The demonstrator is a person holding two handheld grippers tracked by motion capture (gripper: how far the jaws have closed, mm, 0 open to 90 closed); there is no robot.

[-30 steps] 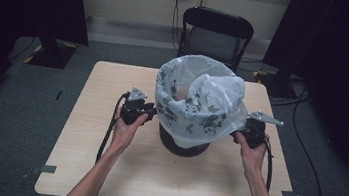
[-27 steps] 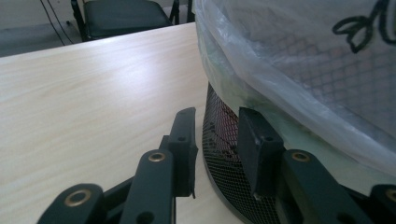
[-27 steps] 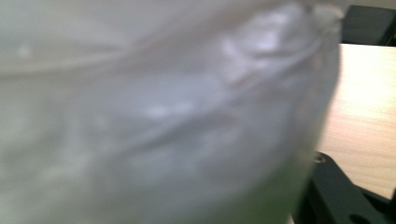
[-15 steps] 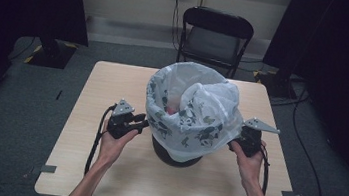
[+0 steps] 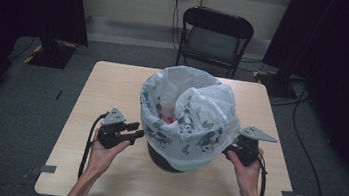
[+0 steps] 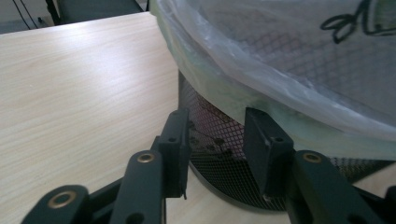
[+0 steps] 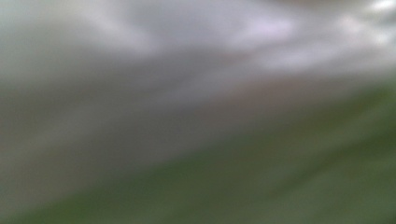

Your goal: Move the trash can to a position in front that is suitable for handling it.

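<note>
The left gripper point(image 6: 217, 140) is standing with its jaws spread and nothing between them; they have just been opening, and they are pointing at the black mesh bin point(image 6: 219, 140) just below the hem of the bag point(image 6: 280, 60). The right gripper point(image 5: 232, 150) is pressing in against the bag's far side. Its own view is a grey-green blur, so whether its jaws are pinching film cannot be told.

The bin is sitting near the middle of the table point(image 5: 113, 85), with the printed bag draped over its rim and hanging down most of its wall. Something pink point(image 5: 172, 120) is lying inside.

Handling, as a judgement:
- The bag is thin, soft and slippery film. It is likely to stretch or tear under a hard pull.
- Best hold: the loose hem, pinched on opposite sides, with even tension.
- The bin looks light and stiff. It is liable to slide or tip if one side is pulled alone.

Both forearms are reaching in from the near edge, each hand point(image 5: 106, 147) gripping its tool low and roughly level, with both tools aimed inward at the bin.
</note>
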